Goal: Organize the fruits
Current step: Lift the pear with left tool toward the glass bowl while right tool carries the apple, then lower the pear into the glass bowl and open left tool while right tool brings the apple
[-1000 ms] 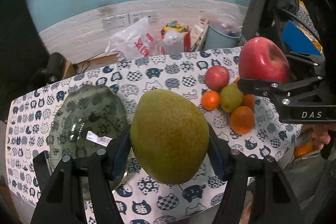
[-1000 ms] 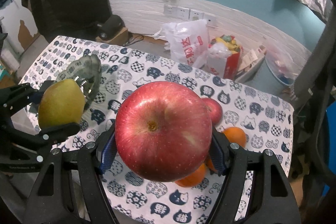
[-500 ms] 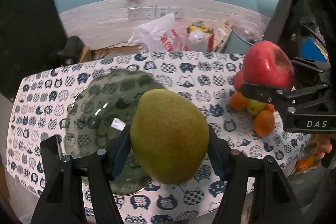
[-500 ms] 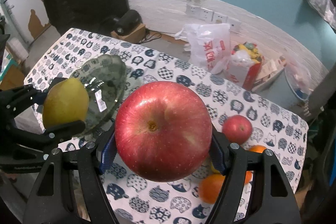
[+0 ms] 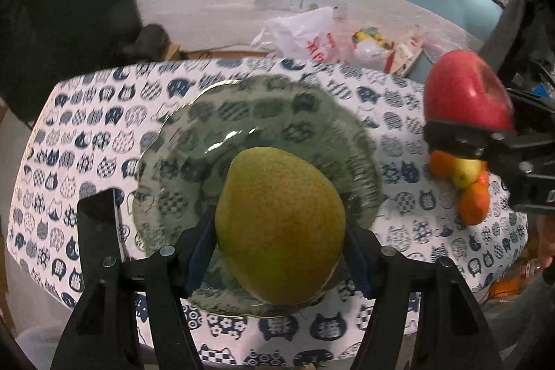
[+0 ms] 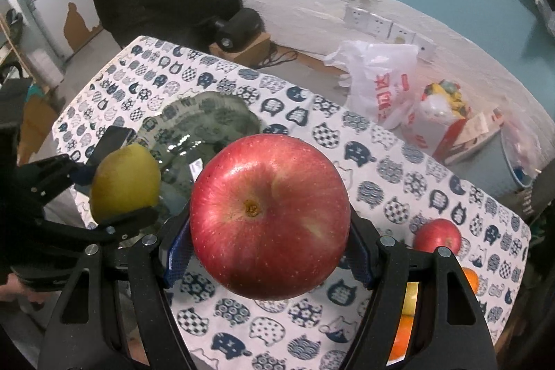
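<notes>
- The pear is pinched between the pads of the left hand-held gripper. In the left wrist view it sits in the lower middle of the frame, in front of the near part of the glass plate. Whether it already touches the glass I cannot tell.
- The big red apple is pinched in the same way by the right hand-held gripper, in the middle of the right wrist view. It hangs above the patterned cloth of the counter, to the right of the plate, not above it.
- The plate is dark, transparent glass with a wavy rim. It holds no fruit, only a small white label.
- The other fruits lie in a small group at the right of both frames: a small red apple, some oranges and a small yellow-green fruit, touching each other.
- Behind the counter, in the upper part of the frames, there are a white plastic bag, some packets and wall sockets.
- I judge that the step in hand is the transport of two fruits to the plate, with the pear nearer to its place.
- The next move, I think, calls for lowering the pear until it rests on the glass and then spreading the pads gently, because a pear may roll on a smooth, curved plate. The apple needs to come leftward over the plate, with enough room so that the two grippers do not collide.
</notes>
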The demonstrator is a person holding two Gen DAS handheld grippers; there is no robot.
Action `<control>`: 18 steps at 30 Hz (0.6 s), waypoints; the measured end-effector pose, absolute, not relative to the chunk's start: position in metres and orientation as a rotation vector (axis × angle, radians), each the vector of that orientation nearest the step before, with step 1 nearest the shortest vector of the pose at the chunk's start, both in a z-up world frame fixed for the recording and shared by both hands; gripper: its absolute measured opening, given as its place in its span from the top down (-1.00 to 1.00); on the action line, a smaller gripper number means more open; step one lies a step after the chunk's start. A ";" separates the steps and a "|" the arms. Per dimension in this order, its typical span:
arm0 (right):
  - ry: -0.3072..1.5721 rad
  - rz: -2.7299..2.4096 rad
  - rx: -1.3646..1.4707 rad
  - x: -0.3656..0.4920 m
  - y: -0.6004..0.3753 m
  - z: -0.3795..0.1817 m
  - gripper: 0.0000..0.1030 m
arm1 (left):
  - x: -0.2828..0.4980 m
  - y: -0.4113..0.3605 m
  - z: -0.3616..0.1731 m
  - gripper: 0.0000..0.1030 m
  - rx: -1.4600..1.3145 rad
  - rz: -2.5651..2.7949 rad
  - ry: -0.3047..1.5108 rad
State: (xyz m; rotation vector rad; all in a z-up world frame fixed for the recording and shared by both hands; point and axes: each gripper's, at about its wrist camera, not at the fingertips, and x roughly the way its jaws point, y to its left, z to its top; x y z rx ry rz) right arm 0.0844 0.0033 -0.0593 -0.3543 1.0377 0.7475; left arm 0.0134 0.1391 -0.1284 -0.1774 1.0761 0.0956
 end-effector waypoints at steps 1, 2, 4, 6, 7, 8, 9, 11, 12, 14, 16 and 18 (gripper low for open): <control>1.041 0.753 -0.356 0.084 0.007 -0.061 -0.43 | 0.013 0.143 -0.133 -0.33 -0.183 0.104 1.084; 1.042 0.757 -0.357 0.084 0.010 -0.062 -0.43 | 0.012 0.147 -0.137 -0.33 -0.184 0.112 1.092; 1.045 0.768 -0.364 0.083 0.018 -0.065 -0.43 | 0.010 0.152 -0.145 -0.33 -0.184 0.127 1.103; 1.047 0.781 -0.369 0.082 0.026 -0.068 -0.43 | 0.009 0.158 -0.152 -0.33 -0.188 0.138 1.117; 1.050 0.788 -0.372 0.082 0.031 -0.070 -0.43 | 0.008 0.161 -0.156 -0.33 -0.196 0.141 1.124; 1.052 0.792 -0.374 0.081 0.034 -0.071 -0.43 | 0.008 0.165 -0.159 -0.33 -0.207 0.145 1.130; 1.056 0.799 -0.380 0.080 0.038 -0.073 -0.43 | 0.007 0.168 -0.163 -0.33 -0.221 0.148 1.138; 1.063 0.810 -0.387 0.079 0.044 -0.078 -0.43 | 0.007 0.172 -0.169 -0.33 -0.235 0.148 1.150; 1.069 0.817 -0.391 0.079 0.047 -0.081 -0.43 | 0.007 0.173 -0.172 -0.33 -0.240 0.152 1.159; 1.080 0.825 -0.391 0.077 0.051 -0.086 -0.43 | 0.007 0.174 -0.177 -0.33 -0.247 0.153 1.171; 1.092 0.830 -0.391 0.077 0.056 -0.090 -0.43 | 0.007 0.174 -0.180 -0.33 -0.258 0.148 1.182; 1.096 0.838 -0.396 0.076 0.060 -0.093 -0.43 | 0.008 0.174 -0.184 -0.33 -0.264 0.143 1.194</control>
